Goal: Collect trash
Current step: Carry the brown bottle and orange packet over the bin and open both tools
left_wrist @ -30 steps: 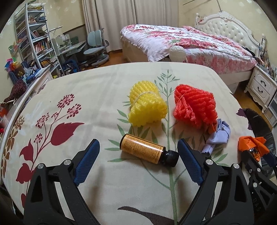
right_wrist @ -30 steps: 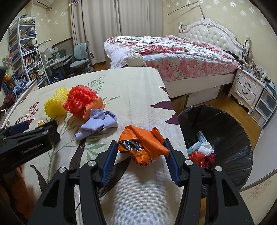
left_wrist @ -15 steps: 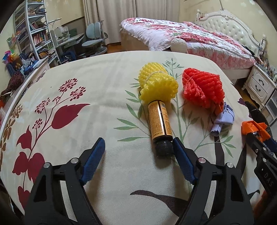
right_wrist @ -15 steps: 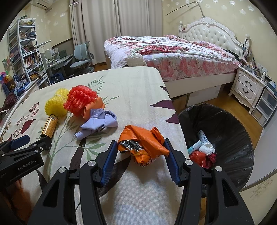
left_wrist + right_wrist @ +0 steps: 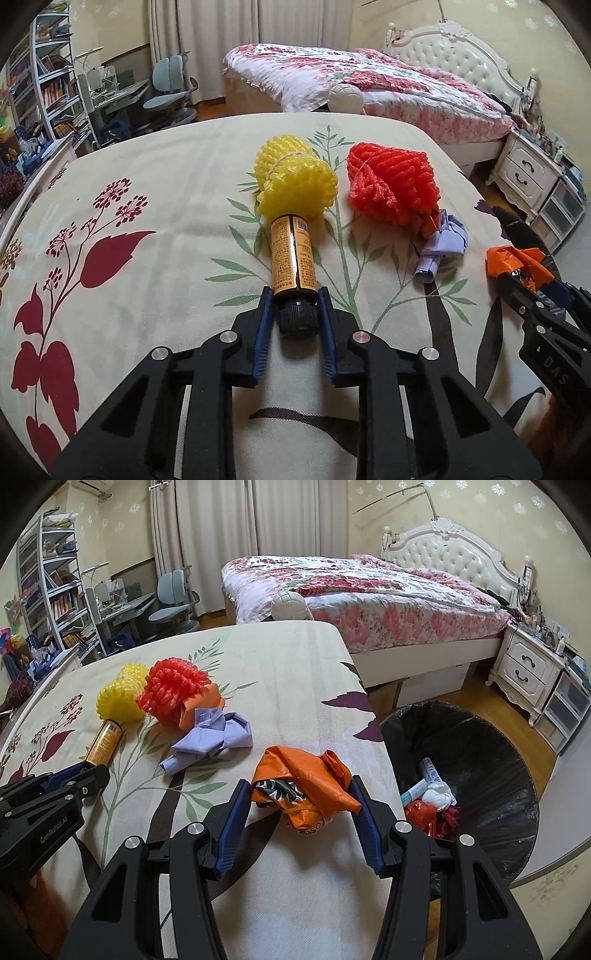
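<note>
A brown bottle (image 5: 293,254) with an orange label and black cap lies on the floral tablecloth (image 5: 166,192), base against a yellow foam net (image 5: 295,184). My left gripper (image 5: 295,295) is closing, its blue pads pressing the bottle's neck end from both sides. My right gripper (image 5: 301,790) is shut on a crumpled orange wrapper (image 5: 306,786) at the table's right edge, beside the black-lined trash bin (image 5: 480,746). A red foam net (image 5: 393,184) and a crumpled purple paper (image 5: 443,243) lie between the two grippers.
The bin on the floor holds several discarded pieces (image 5: 432,797). Behind the table stand a bed (image 5: 369,587), a white nightstand (image 5: 524,672), and at the back left a desk with chairs (image 5: 173,602) and a bookshelf (image 5: 48,583).
The bottle was turned from lying crosswise to pointing away, against the yellow net. My left gripper's jaws went from wide apart to closed around its neck end. The right gripper kept still.
</note>
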Available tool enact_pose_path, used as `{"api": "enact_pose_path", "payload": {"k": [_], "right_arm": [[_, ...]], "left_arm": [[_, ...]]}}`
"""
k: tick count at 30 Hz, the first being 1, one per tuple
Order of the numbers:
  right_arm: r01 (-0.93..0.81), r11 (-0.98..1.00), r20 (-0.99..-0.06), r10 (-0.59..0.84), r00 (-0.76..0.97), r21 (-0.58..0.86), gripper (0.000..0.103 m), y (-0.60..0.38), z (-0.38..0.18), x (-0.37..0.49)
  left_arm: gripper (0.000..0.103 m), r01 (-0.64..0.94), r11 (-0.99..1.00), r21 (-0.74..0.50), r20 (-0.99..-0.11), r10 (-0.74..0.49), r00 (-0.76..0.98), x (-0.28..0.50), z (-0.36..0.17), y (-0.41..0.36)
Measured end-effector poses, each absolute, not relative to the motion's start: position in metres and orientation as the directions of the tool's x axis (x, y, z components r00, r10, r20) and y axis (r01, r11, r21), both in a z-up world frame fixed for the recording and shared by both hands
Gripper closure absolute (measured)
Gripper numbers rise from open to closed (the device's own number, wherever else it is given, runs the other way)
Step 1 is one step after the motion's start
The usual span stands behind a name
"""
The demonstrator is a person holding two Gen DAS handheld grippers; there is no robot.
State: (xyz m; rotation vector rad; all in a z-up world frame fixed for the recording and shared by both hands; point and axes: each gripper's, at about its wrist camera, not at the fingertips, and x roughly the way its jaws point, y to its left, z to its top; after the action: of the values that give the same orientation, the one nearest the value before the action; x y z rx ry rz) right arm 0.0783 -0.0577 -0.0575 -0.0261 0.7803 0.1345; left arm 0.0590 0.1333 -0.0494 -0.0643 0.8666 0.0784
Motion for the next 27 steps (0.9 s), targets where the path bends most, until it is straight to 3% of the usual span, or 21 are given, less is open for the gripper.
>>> {"api": "enact_pose_path", "payload": {"k": [27], "right_arm": [[-0.09, 0.996, -0.67, 0.076, 0.739, 0.013, 0.05, -0.076, -0.034, 0.053]], "left_arm": [[0.08, -0.054, 0.997, -0.062, -0.704, -0.005, 0.71, 0.025, -0.025, 0.117]]}}
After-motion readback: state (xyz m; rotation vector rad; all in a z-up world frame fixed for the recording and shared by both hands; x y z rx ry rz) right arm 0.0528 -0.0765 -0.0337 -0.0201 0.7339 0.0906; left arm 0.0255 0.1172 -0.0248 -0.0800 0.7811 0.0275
